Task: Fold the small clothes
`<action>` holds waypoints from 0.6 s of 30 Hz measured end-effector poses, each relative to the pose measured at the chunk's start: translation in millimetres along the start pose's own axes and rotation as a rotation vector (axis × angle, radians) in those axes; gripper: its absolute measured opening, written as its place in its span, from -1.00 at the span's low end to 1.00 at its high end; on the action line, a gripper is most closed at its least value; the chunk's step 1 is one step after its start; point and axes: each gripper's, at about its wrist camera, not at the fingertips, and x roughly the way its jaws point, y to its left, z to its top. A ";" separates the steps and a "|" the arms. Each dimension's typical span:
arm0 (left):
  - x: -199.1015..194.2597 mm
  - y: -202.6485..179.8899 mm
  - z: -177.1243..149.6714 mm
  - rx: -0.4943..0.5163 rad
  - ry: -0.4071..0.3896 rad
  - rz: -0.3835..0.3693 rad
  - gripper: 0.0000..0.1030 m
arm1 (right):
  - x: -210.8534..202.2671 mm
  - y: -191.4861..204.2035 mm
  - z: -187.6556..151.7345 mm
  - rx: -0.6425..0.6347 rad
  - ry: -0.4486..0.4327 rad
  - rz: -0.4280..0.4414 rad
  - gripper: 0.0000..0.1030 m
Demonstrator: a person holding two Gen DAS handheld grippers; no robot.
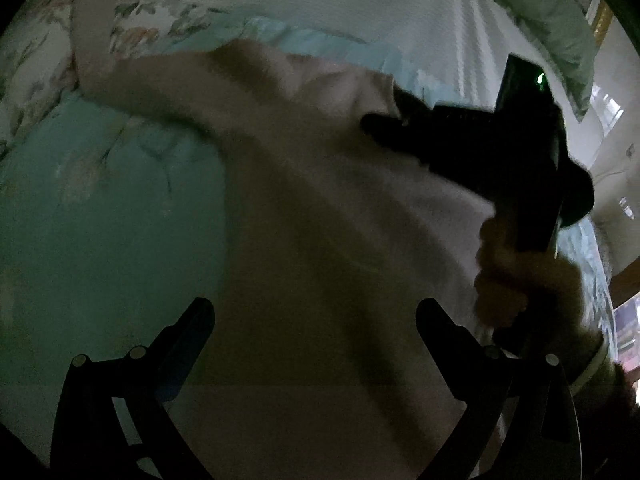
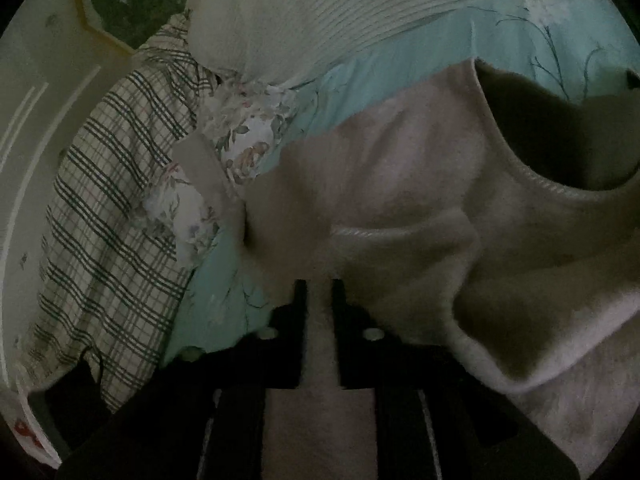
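Note:
A pale pink fuzzy sweater [image 1: 320,216] lies on a teal floral bedspread [image 1: 100,208]. My left gripper [image 1: 316,320] is open, its fingers spread wide just above the sweater's body, holding nothing. My right gripper [image 1: 380,124] shows in the left wrist view, held by a hand, its tips at the sweater's far right edge. In the right wrist view the right gripper [image 2: 319,292] is shut on a fold of the sweater [image 2: 400,184]; the neckline [image 2: 520,160] opens at upper right.
A white ribbed pillow [image 2: 340,12] and a plaid cloth [image 2: 112,208] lie at the head of the bed. A floral sheet [image 1: 36,60] shows at the far left. A wall and window [image 1: 608,108] are at the right.

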 end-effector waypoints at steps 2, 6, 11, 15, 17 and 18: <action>3.7 -1.0 15.5 0.018 -0.014 -0.003 0.96 | -17.3 -1.2 -1.4 0.006 -0.041 0.017 -0.10; 15.5 -4.6 49.2 0.058 -0.030 -0.016 0.97 | -65.4 -6.0 -11.5 0.021 -0.123 -0.024 -0.10; 56.4 -10.6 107.5 0.134 -0.003 -0.037 0.96 | -134.4 -19.6 -45.6 0.096 -0.230 -0.088 -0.09; 101.8 -16.3 142.0 0.189 0.071 -0.094 0.93 | -173.4 -30.5 -77.8 0.151 -0.275 -0.150 -0.07; 125.7 -21.5 150.1 0.216 0.147 -0.129 0.71 | -185.1 -36.3 -86.9 0.176 -0.290 -0.168 -0.07; 132.6 -23.6 150.8 0.228 0.168 -0.143 0.48 | -189.2 -38.6 -89.5 0.189 -0.298 -0.180 -0.07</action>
